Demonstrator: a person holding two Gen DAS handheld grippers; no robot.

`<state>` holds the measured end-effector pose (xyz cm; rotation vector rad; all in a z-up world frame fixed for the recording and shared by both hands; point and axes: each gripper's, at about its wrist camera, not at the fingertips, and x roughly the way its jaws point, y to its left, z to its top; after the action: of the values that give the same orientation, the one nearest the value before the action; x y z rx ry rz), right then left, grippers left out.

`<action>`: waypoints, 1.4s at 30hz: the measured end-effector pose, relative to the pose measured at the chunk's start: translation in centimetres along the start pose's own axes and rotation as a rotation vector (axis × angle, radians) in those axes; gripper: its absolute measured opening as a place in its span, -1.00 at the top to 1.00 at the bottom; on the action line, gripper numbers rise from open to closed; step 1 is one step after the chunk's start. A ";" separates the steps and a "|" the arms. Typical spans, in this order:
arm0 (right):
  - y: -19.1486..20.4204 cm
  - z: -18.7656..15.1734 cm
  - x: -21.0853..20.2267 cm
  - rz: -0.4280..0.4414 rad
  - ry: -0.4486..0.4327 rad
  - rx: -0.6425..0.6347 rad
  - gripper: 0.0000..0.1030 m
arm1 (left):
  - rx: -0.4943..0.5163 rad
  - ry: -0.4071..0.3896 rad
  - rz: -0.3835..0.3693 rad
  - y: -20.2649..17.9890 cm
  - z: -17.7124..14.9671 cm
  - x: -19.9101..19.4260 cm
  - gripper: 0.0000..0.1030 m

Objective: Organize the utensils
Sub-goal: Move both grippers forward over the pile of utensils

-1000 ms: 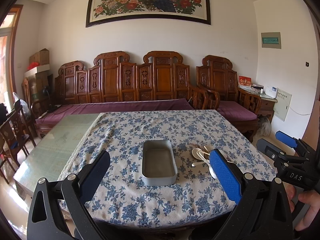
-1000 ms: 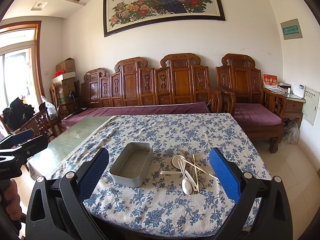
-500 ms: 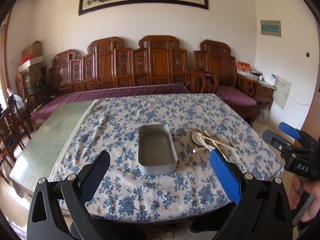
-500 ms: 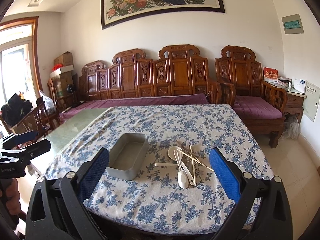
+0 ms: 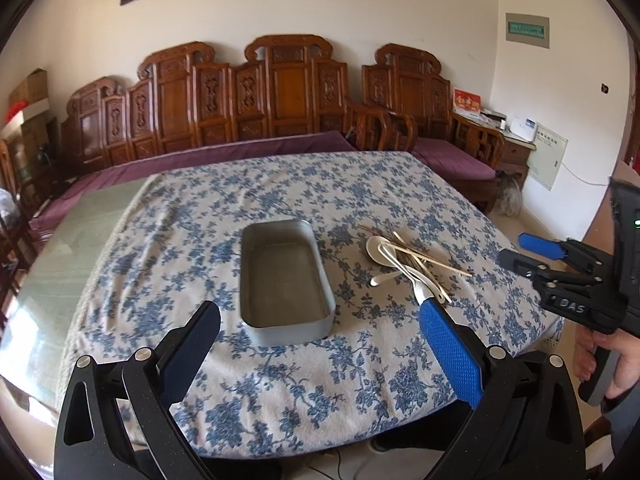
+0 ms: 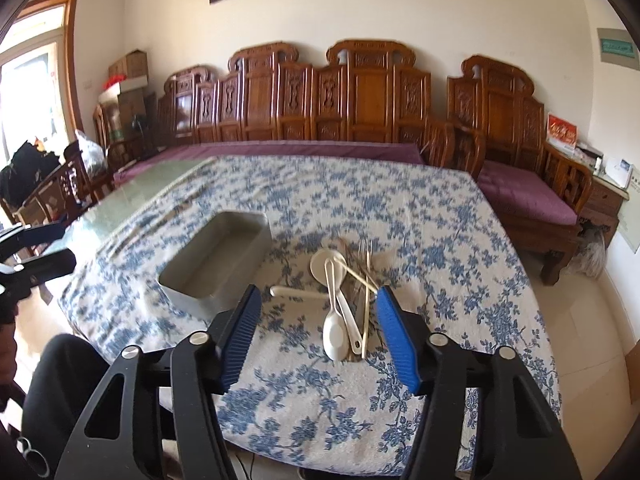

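A grey metal tray (image 5: pixel 285 280) (image 6: pixel 218 265) lies empty on the blue-flowered tablecloth (image 5: pixel 280 196). To its right is a heap of utensils (image 5: pixel 408 262) (image 6: pixel 346 296): white spoons, pale chopsticks and a fork. My left gripper (image 5: pixel 320 312) is open, hanging above the table's near edge in front of the tray, nothing between its fingers. My right gripper (image 6: pixel 318 306) points down at the heap from above the near edge; its jaws are closing, with nothing between them. Each gripper also shows at the edge of the other's view, the right gripper (image 5: pixel 532 254) and the left gripper (image 6: pixel 36 246).
A bare green glass strip (image 5: pixel 60 248) of the table lies left of the cloth. Carved wooden benches (image 5: pixel 288 92) with purple cushions stand behind the table and at the right. A person's hand (image 5: pixel 612 364) holds the right gripper's handle.
Both grippers have come down and forward toward the table, so tray and utensils look larger. The right gripper's fingers have drawn much closer together.
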<state>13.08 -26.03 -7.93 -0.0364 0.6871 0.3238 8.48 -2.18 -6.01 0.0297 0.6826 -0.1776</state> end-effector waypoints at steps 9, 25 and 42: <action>-2.4 -1.5 5.9 0.006 0.118 0.011 -0.02 | 0.037 0.091 -0.094 -1.5 1.0 6.8 -0.63; -8.2 -2.9 12.0 0.006 0.212 0.057 0.15 | 0.052 0.272 -0.172 -4.4 1.6 19.2 -0.11; -10.4 -1.8 19.8 0.110 0.289 0.014 0.86 | 0.060 0.236 -0.132 -6.7 1.0 18.9 -0.11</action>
<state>29.47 -30.57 -22.48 -0.0325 0.9801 0.4244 22.38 -11.82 -16.95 0.0641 0.9149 -0.3251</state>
